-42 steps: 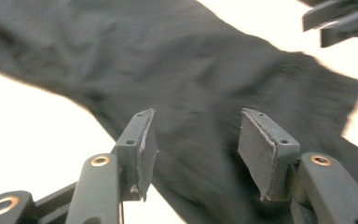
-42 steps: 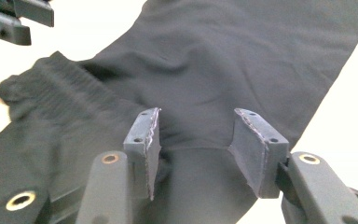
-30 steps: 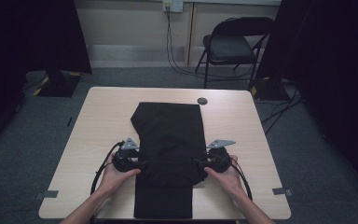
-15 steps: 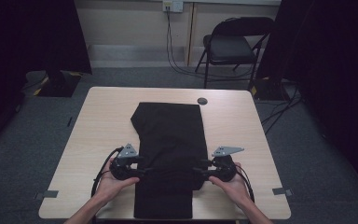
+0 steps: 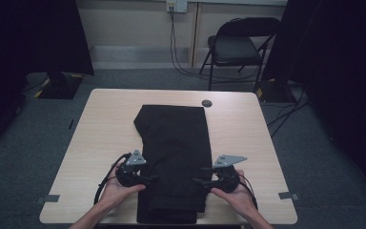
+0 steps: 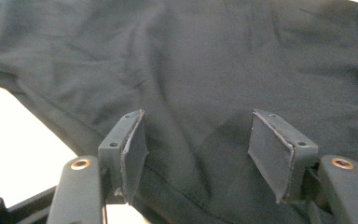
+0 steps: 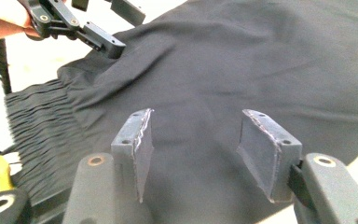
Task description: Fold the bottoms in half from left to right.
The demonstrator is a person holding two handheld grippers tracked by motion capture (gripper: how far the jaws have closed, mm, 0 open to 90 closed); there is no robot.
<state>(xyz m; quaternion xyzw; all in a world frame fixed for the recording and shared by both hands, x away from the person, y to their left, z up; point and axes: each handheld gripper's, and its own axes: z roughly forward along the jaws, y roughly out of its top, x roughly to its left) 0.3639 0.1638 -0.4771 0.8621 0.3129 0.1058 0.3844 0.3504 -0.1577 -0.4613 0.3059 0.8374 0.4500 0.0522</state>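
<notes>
The black trousers (image 5: 174, 157) lie folded lengthwise down the middle of the surface (image 5: 100, 133); left tongs (image 5: 148, 179) and right tongs (image 5: 199, 182) sit at either edge near the waistband. Both are open, gripping nothing; the left has just been opening, cloth below it.

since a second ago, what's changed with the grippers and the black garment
Both hands have drawn back toward the near edge of the table. The left gripper and right gripper sit at the sides of the black garment, lower along it than before. The left jaws have just been opening; both pairs stand apart over the cloth, gripping nothing. The garment lies folded in the same place, as does the small dark disc.
</notes>
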